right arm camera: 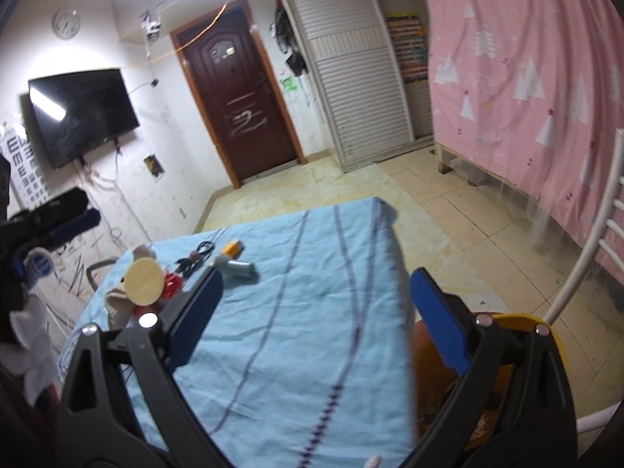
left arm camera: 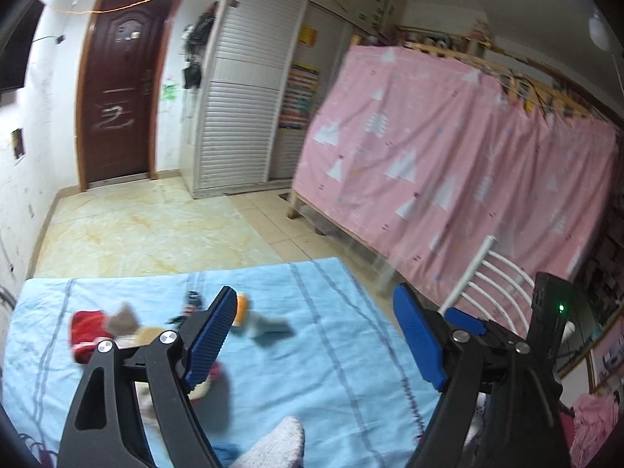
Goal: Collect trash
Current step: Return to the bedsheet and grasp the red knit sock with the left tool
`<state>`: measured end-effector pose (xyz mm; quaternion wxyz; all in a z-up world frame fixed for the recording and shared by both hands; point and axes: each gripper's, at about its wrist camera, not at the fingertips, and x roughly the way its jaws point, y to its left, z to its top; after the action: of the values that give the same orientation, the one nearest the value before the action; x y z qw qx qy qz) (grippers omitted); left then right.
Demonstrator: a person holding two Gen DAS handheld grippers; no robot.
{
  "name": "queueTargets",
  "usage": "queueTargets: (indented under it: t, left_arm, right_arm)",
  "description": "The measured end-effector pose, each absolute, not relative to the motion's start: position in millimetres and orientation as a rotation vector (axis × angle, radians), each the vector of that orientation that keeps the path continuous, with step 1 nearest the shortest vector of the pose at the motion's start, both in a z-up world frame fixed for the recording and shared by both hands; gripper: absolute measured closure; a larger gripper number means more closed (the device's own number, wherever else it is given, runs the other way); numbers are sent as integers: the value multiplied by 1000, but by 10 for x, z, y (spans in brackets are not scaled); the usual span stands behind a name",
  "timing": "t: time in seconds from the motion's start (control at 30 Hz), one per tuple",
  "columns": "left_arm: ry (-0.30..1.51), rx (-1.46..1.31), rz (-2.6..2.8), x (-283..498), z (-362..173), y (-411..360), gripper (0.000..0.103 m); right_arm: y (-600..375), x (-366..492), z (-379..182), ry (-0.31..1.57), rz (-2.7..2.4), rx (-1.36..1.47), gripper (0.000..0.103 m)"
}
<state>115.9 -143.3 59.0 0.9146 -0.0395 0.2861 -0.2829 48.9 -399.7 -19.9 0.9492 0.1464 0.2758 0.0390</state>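
A table under a light blue striped cloth (left arm camera: 312, 351) carries a cluster of litter at its left. There lie a red wrapper (left arm camera: 85, 331), a crumpled brown scrap (left arm camera: 123, 321), a black cable (right arm camera: 195, 259), a small orange and white piece (right arm camera: 232, 249) and a grey-blue tube (right arm camera: 240, 271). A round cream disc (right arm camera: 143, 282) stands among them. My left gripper (left arm camera: 314, 296) hangs open above the cloth, with the litter beside its left finger and nothing between the jaws. My right gripper (right arm camera: 316, 273) is open and empty over the table's right half.
A yellow bin (right arm camera: 518, 318) sits low beside the table's right edge, behind my right finger. A white chair (right arm camera: 585, 253) stands further right, before a pink curtained bunk (left arm camera: 448, 156). Tiled floor leads to a brown door (left arm camera: 117, 89). A fuzzy white sleeve (left arm camera: 280, 440) shows below.
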Motion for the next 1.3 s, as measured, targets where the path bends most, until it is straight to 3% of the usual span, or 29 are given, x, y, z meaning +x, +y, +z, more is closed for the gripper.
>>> queueTargets:
  t: [0.37, 0.73, 1.3]
  left_arm:
    - [610, -84, -373, 1560, 447, -492, 27]
    - [747, -191, -165, 2064, 8, 410, 27]
    - [957, -160, -147, 2614, -677, 306, 28]
  right_arm:
    - [-3362, 991, -227, 647, 165, 173, 10]
    - [-2883, 1433, -373, 740, 213, 84, 10]
    - [-2680, 1788, -562, 812, 204, 25, 6]
